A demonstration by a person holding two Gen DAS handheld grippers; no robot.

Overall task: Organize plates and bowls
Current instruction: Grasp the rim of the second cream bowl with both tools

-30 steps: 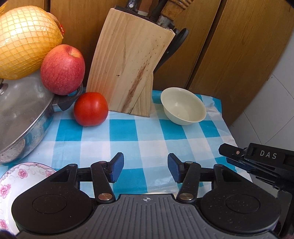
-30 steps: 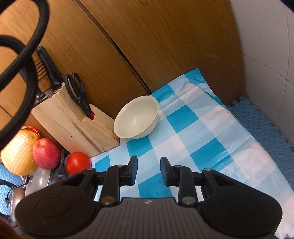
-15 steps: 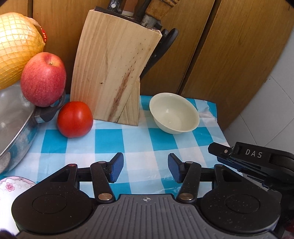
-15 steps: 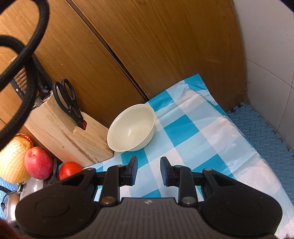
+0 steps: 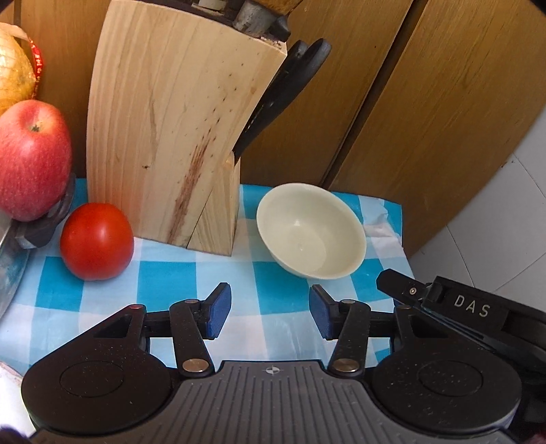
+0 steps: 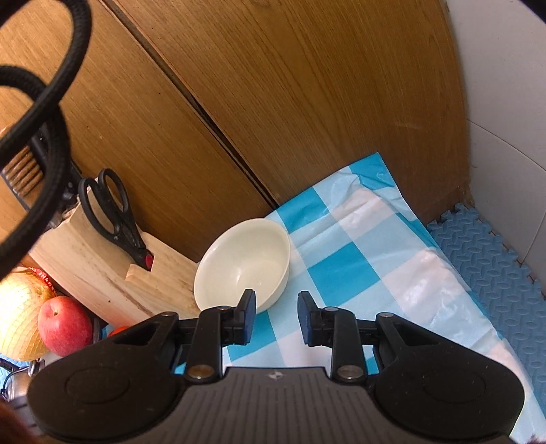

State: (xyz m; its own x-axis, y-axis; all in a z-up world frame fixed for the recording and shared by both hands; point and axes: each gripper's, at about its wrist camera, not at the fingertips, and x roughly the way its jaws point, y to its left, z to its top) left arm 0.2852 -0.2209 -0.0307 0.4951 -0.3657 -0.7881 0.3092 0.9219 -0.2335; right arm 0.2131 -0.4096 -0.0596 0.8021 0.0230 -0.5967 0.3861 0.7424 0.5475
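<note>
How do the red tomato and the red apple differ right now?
The smooth red tomato sits directly on the blue-checked cloth; the speckled red apple is perched higher, on the pan's handle. The apple looks bigger and shows a stem dimple; the tomato doesn't. Both are round, red, untouched.

Blue-white checked cloth [image 5: 163,283] covers surface; on it: cream bowl [image 5: 310,230], knife block [image 5: 170,136], tomato [image 5: 96,241], apparently pot [image 5: 10,259] at left edge.

Knife handles [image 5: 259,13] cut off at top edge; tomato [image 6: 117,330] mostly hidden behind right claw [image 6: 276,316].
</note>
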